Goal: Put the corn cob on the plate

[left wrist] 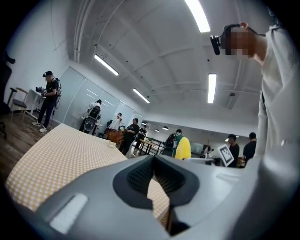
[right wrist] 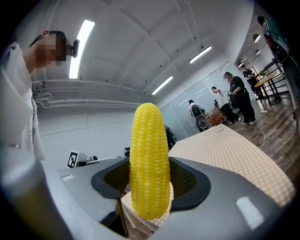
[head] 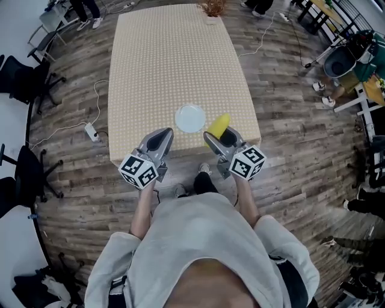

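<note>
A yellow corn cob (right wrist: 149,159) stands upright between the pads of my right gripper (right wrist: 150,169), which is shut on it. In the head view the corn cob (head: 218,124) and the right gripper (head: 219,133) hover over the table's near edge, just right of a small white plate (head: 190,118). The plate lies on the checkered tablecloth (head: 174,60). Left of the plate, my left gripper (head: 163,134) is shut and holds nothing. Its fingertips meet in the left gripper view (left wrist: 153,159), where the corn cob (left wrist: 183,147) shows off to the right.
A small brown plant decoration (head: 212,8) stands at the table's far end. Black office chairs (head: 24,78) are on the left, and a power strip (head: 92,131) with cables lies on the wooden floor. Racks and gear (head: 355,54) are at the right. Several people stand beyond the table.
</note>
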{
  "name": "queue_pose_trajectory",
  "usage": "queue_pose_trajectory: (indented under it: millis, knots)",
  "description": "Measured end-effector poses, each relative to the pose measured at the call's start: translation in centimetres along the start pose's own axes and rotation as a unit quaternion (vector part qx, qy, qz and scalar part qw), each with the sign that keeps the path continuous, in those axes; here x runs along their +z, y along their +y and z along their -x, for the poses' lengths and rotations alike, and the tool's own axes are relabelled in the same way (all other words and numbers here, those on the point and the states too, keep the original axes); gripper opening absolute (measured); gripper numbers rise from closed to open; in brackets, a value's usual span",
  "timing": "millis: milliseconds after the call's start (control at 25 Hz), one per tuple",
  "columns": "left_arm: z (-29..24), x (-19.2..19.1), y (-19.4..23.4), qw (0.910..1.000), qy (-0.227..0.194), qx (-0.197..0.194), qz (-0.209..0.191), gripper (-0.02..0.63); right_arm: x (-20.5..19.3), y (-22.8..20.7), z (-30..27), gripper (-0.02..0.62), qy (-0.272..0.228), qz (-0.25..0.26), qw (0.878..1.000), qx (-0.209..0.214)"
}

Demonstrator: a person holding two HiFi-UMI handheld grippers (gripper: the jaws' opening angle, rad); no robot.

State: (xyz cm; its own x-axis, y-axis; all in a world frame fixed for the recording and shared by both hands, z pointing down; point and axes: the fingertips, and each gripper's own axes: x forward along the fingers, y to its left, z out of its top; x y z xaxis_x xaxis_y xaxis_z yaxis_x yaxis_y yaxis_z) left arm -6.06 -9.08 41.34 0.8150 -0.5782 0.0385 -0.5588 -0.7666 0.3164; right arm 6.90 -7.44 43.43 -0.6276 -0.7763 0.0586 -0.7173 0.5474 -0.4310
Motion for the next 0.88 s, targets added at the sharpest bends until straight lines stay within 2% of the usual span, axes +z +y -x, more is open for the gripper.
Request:
queue_pose_trajectory:
  millis: [360, 880]
  knots:
    - [-6.0, 3.1, 2.3, 0.999, -0.028, 0.027, -0.021, 0.009, 3.9, -4.2, -4.3, 0.25, 0.003, 0.015, 0.998, 0.055]
    - [-9.2, 2.4, 4.0, 0.9973, -0.025, 0.067, -0.016, 0.009, 4.5, -8.9, -6.4, 0.25, 0.019, -0.003, 0.996, 0.086]
